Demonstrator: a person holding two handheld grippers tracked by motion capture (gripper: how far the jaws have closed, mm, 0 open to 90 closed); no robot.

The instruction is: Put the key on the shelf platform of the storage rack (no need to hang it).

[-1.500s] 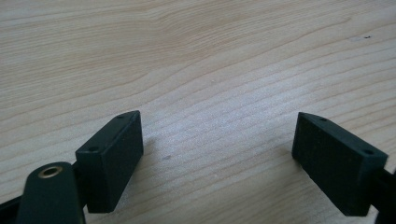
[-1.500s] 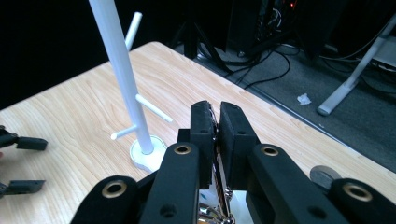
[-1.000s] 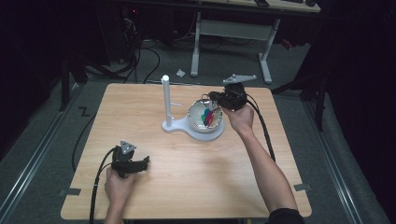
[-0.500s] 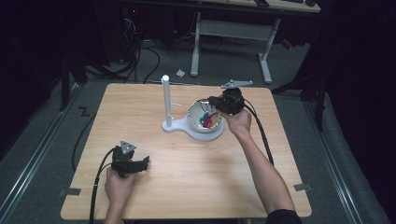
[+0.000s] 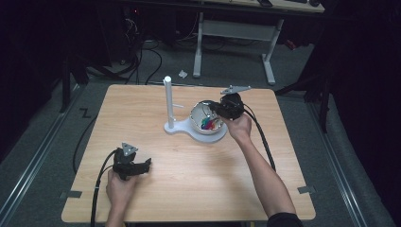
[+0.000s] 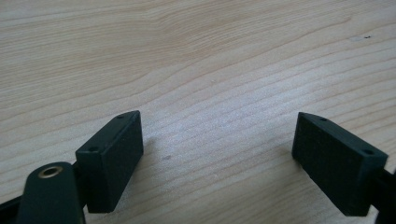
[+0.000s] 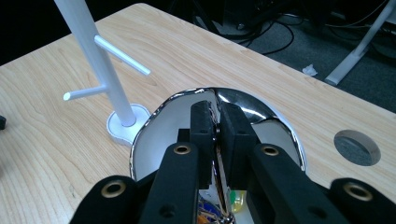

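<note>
Comparison with the earlier high-view frames: the right gripper [image 5: 213,109] now sits lower, down at the rim of the shiny metal bowl [image 5: 201,111] just right of frame centre; a second ago it was held above the bowl's right side. The left gripper [image 5: 142,165] has not shifted from its spot at lower left of the frame, resting on the light wooden table [image 5: 189,189].

Right gripper state: clenched on the bowl. In the right gripper view the two black jaws stand close together with the thin chrome wall of the bowl [image 7: 280,121] pinched between them, one jaw inside, one outside. Left gripper [image 6: 217,149] state: released, jaws wide apart over bare table [image 6: 196,56], nothing between them.

Bowl location: on the round end of the white plastic stand base [image 5: 177,127], touching it, beside the white upright post [image 5: 167,101].

View differences: the high view shows multicoloured items [image 5: 207,124] in the bowl's bottom. The right gripper view shows the post's [image 7: 100,65] two side pegs and a round hole [image 7: 357,147] in the tabletop at right.
</note>
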